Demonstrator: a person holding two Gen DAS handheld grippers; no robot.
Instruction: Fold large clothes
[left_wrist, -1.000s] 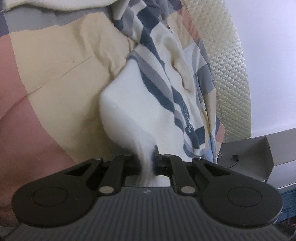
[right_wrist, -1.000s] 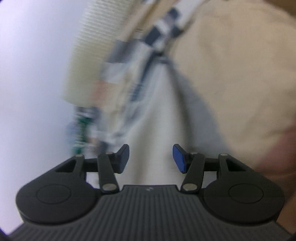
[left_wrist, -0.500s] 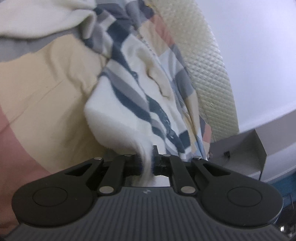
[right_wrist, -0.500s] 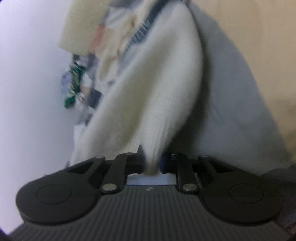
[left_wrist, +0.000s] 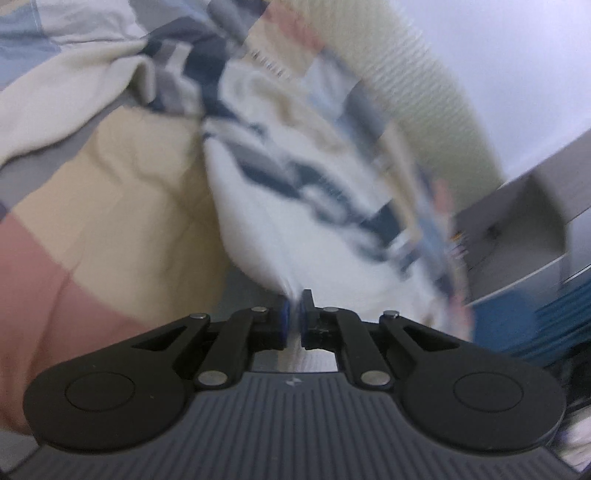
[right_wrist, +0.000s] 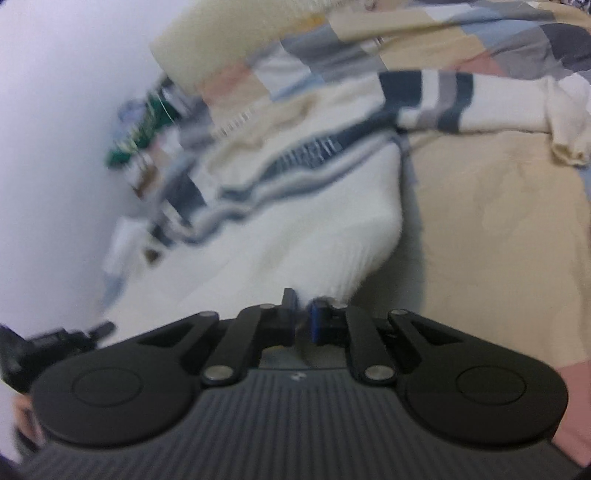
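Two pairs of tongs in play, and both are clamped on the same cream sweater (left_wrist: 332, 229) with navy and grey stripes. From the left wrist view, the left tongs (left_wrist: 293, 321) sit at 6 o'clock with their blue pads pinched nearly together, a thin bit of the white knit hem caught between them. The sweater fans out from there toward 1 o'clock, pretty blurry, with the striped band running across its middle. It lies on a bed, over a patchwork bedspread (left_wrist: 122, 221) of tan, pink and grey blocks that fills the left half of that view. A padded cream headboard (left_wrist: 417, 85) curves along at 1 o'clock, and a grey open box (left_wrist: 517, 221) sits at 3 o'clock

Right wrist view: the right tongs (right_wrist: 303, 314) are also closed at 6 o'clock, gripping the ribbed white edge of the sweater (right_wrist: 314, 229). The fabric spreads up toward 12 o'clock, and one striped sleeve (right_wrist: 480, 99) stretches out to 2 o'clock across the tan part of the bedspread (right_wrist: 498, 221). Some blurred green and white clutter (right_wrist: 144, 136) shows at 10 o'clock by the wall, can't tell what it is
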